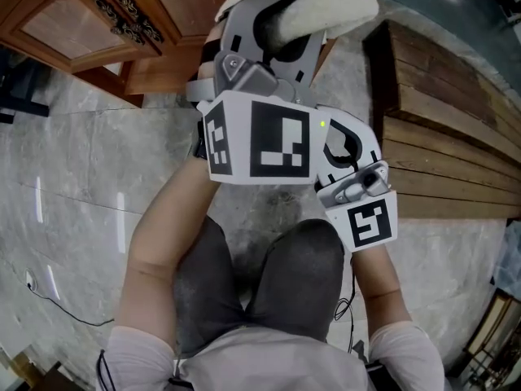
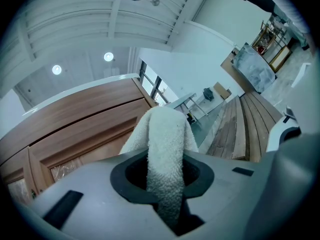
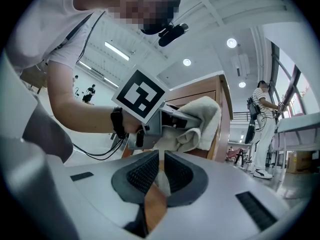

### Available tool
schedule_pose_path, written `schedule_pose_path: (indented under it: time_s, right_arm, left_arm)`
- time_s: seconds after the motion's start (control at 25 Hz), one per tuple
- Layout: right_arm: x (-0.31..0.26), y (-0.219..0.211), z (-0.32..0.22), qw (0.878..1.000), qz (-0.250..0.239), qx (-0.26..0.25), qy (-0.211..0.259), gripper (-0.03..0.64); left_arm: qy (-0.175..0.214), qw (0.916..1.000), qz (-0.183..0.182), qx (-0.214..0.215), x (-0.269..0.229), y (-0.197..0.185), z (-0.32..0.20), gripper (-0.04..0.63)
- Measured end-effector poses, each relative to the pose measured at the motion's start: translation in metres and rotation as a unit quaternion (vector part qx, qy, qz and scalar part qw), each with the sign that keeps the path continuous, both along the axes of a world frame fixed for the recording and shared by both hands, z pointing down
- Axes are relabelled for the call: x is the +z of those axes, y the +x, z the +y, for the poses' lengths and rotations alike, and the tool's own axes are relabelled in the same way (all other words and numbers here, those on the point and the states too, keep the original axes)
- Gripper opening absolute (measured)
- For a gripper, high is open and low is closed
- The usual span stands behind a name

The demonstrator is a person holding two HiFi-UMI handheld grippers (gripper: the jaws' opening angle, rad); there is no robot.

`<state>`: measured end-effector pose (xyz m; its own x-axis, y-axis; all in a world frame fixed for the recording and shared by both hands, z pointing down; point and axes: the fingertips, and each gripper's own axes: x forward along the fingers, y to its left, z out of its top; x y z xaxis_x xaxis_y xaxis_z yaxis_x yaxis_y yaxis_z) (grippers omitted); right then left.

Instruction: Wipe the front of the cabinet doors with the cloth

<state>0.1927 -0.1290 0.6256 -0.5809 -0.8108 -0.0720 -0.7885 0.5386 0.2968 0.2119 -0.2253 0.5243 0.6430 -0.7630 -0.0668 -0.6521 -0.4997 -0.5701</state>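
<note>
A white terry cloth (image 1: 326,6) is clamped in my left gripper (image 1: 281,23), which is raised in front of me close to the wooden cabinet (image 1: 81,15). In the left gripper view the cloth (image 2: 165,149) runs up between the jaws of the left gripper (image 2: 165,184) and folds over, with brown cabinet panels (image 2: 75,129) behind it. My right gripper (image 1: 350,149) is just right of the left one and lower. In the right gripper view my right gripper (image 3: 159,171) has its ribbed pads nearly touching with nothing held, and faces the cloth (image 3: 200,119).
A slatted wooden platform (image 1: 440,137) runs along the right. Grey marble floor (image 1: 73,161) lies to the left, with a thin cable (image 1: 57,300) on it. My knees (image 1: 260,283) are below the grippers. A person (image 3: 265,129) stands further off.
</note>
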Motion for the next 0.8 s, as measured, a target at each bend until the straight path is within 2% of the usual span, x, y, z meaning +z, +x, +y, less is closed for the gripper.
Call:
schedule_pose_path:
  time_s: [0.2,0.32,0.44,0.8]
  right_arm:
    - [0.002,-0.008,0.001,1.000,0.006,-0.009,-0.001,0.058]
    - [0.004,-0.019,0.000,1.000,0.006,-0.012,-0.004,0.058]
    - [0.004,-0.037,0.001,1.000,0.011,-0.019,-0.003,0.058]
    - [0.005,-0.094,-0.001,0.998,0.019,-0.051,-0.009,0.058]
  left_arm:
    - [-0.001,0.9998,-0.011,0.018,0.001,0.005,0.012,0.092]
    - [0.007,0.9996,-0.018,0.019,0.002,-0.010,0.018,0.092]
    - [0.007,0.9996,-0.025,0.007,0.006,-0.041,0.019,0.092]
    - [-0.019,0.9945,-0.061,-0.083,0.048,-0.164,0.005,0.092]
